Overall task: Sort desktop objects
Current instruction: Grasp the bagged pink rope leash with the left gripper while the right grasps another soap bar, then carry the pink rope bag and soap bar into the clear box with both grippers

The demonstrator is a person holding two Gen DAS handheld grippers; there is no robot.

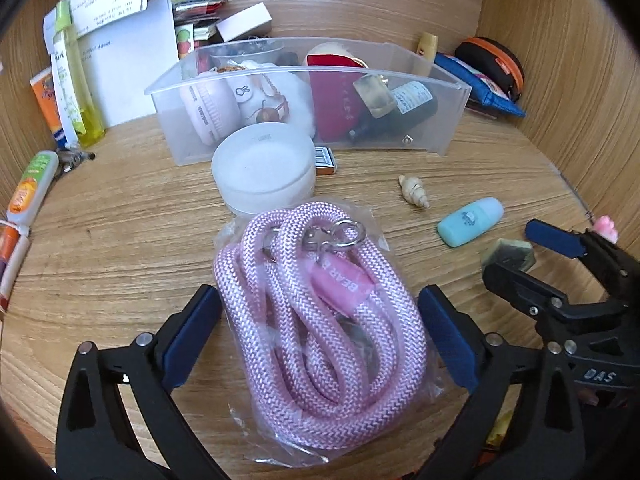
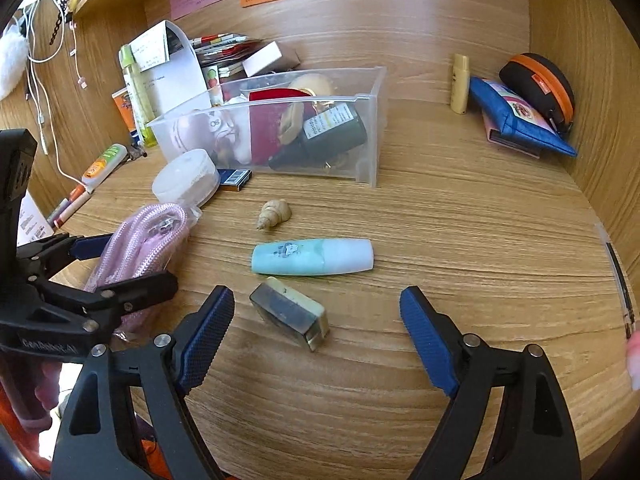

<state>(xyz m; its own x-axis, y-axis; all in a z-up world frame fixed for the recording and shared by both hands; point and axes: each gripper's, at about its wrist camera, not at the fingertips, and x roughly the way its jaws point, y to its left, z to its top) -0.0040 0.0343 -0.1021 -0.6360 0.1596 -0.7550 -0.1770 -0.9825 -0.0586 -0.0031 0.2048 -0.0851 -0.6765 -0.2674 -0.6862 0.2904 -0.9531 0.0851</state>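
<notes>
Pink rope (image 1: 316, 312) (bagged) lies between the spread left gripper (image 1: 320, 336); right gripper (image 2: 318, 338), spread, flanks a stamp block (image 2: 290, 312).

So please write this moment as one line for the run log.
left gripper: open around bagged pink rope | right gripper: open over small block | clear bin: part filled
</notes>
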